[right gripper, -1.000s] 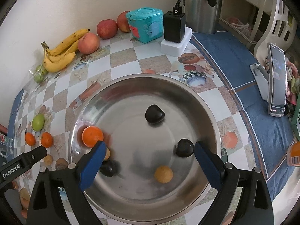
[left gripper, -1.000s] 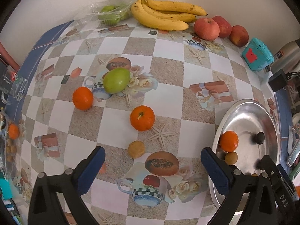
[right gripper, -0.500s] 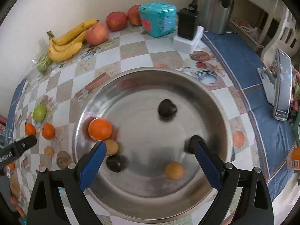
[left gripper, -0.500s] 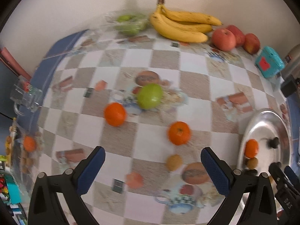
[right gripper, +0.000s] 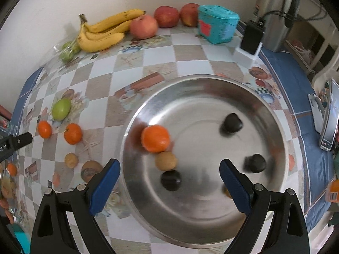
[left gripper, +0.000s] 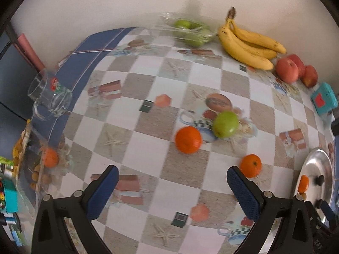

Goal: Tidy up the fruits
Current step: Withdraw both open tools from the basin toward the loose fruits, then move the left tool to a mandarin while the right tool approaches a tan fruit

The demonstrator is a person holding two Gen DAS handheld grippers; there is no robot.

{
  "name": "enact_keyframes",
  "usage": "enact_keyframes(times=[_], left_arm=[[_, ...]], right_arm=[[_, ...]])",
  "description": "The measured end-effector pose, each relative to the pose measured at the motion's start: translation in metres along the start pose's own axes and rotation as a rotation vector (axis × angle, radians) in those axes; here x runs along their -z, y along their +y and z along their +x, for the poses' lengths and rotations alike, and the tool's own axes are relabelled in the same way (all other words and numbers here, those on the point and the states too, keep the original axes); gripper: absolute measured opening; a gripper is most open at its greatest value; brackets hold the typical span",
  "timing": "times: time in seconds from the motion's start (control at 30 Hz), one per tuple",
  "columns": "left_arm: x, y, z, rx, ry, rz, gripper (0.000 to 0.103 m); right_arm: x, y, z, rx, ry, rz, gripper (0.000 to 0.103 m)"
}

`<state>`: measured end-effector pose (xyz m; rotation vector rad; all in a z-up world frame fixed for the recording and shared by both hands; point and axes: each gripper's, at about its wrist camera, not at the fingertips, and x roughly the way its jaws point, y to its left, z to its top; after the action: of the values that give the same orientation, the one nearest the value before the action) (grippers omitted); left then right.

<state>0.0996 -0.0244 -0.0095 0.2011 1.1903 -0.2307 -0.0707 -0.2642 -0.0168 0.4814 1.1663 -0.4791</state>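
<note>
Left gripper (left gripper: 172, 185) hangs with jaws apart and empty over the checkered desk (left gripper: 146, 148); two oranges (left gripper: 188, 139) (left gripper: 250, 165) and a green fruit (left gripper: 225, 124) lie ahead of it, toward its right finger. Right gripper (right gripper: 169, 178), jaws also apart and empty, hovers over the steel bowl (right gripper: 273, 116), which holds an orange (right gripper: 155, 138), a tan fruit (right gripper: 166, 160) and dark fruits (right gripper: 170, 180).

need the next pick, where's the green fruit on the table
In the left wrist view the green fruit lies right of centre on the tablecloth, beside an orange at its lower left; both grippers are empty.
</note>
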Motion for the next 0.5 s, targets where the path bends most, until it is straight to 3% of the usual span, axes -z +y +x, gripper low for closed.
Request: enact_keyframes(times=[0.5], left_arm=[[-0.007,0.041,0.006,0.032,0.014,-0.072,0.103]], right_arm=[[0.001,0.064,0.005,-0.037,0.003,-0.108,0.095]])
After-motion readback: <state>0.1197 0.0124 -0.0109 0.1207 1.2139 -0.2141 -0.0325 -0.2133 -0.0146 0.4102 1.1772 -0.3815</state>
